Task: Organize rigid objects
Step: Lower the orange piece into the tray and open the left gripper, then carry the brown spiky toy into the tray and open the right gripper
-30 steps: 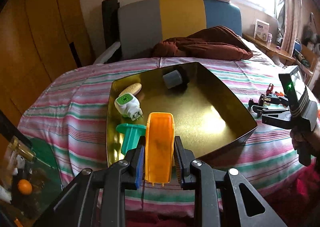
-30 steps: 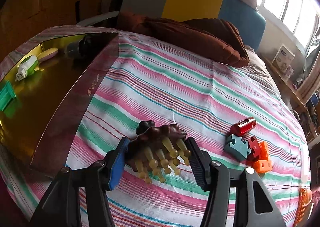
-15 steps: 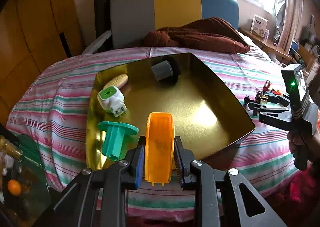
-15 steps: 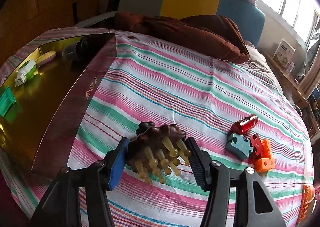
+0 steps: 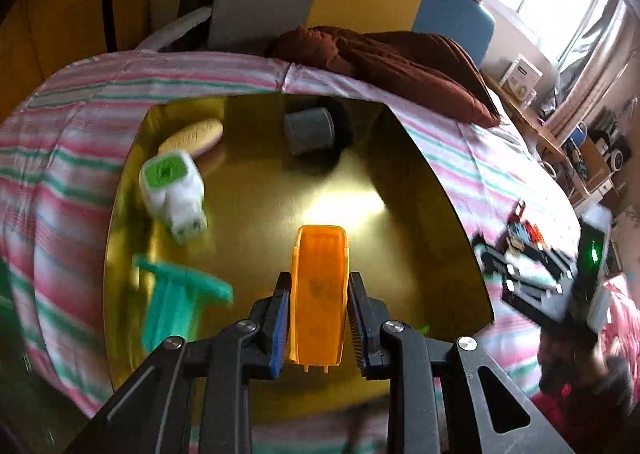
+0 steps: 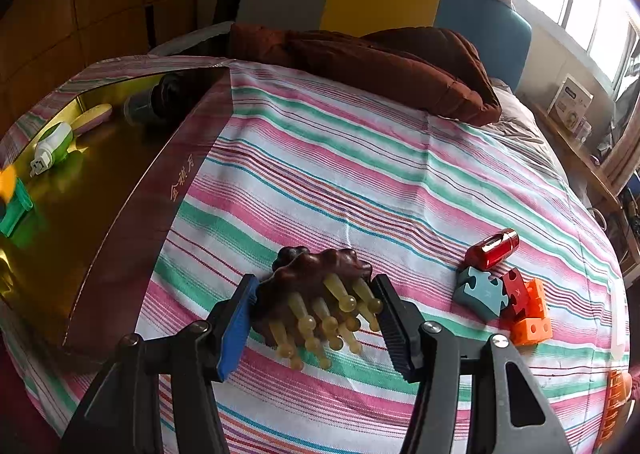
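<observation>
Stripes of pink, green and white cover the bed, and a brown blanket lies at the far end. On the left side of the bed sits a shiny gold box. It looks like the place where the hard things get gathered.

Four things are already inside it: a white and green plug, a tan oval piece, a grey cup on its side, and a green toy piece near the front.

The left tongs are squeezed narrow on an orange plastic piece. They hold it over the near part of the box, pointing down, so I think it is about to be put in.

The right tongs are closed on a brown brush with yellow knobby pins, just over the bed cover to the right of the box. It may be waiting its turn.

More things lie farther right on the bed: a red tube, a blue-grey puzzle piece and red and orange blocks.

The left view is blurry, so I cannot tell what the orange piece really is. Another orange thing at the right edge of the right view is cut off. I cannot tell if the brush touches the bed.
</observation>
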The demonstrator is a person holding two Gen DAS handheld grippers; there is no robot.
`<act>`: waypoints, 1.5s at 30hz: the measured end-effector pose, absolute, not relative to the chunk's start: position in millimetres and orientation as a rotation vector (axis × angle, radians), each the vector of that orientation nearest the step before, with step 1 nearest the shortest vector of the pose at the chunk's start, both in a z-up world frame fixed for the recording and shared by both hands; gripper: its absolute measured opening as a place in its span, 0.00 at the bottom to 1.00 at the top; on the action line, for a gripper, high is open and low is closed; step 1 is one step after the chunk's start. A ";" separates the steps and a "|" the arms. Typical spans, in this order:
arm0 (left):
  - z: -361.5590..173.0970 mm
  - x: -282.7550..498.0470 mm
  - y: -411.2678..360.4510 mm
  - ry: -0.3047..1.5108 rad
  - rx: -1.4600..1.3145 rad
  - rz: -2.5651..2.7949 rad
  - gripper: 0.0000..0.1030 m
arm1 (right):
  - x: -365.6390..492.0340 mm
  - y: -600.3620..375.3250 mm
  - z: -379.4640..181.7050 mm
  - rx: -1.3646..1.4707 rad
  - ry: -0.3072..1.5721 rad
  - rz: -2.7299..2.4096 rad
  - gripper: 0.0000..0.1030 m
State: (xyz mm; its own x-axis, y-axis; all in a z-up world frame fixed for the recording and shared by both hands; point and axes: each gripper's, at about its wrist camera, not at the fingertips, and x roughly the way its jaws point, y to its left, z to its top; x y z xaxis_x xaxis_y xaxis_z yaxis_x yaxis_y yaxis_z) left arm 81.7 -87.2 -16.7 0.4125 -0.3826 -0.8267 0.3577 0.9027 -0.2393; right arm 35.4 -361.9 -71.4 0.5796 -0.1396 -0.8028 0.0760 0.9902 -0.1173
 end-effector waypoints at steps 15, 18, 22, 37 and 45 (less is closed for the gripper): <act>-56.9 182.0 -105.4 1.143 0.012 -0.311 0.26 | 37.5 -362.9 -70.9 -0.071 0.951 -0.122 0.57; -68.6 191.6 -107.4 1.148 0.062 -0.266 0.26 | 37.1 -361.9 -71.1 -0.080 0.951 -0.122 0.57; -73.8 194.3 -110.6 1.135 0.125 -0.261 0.32 | 36.8 -361.8 -71.1 -0.083 0.952 -0.122 0.57; -15.6 95.0 -66.4 0.888 0.111 -0.261 0.51 | 37.0 -361.9 -71.2 -0.070 0.947 -0.125 0.57; -11.5 43.1 -45.4 0.844 0.140 -0.243 0.52 | 34.6 -361.8 -72.5 -0.074 0.935 -0.133 0.57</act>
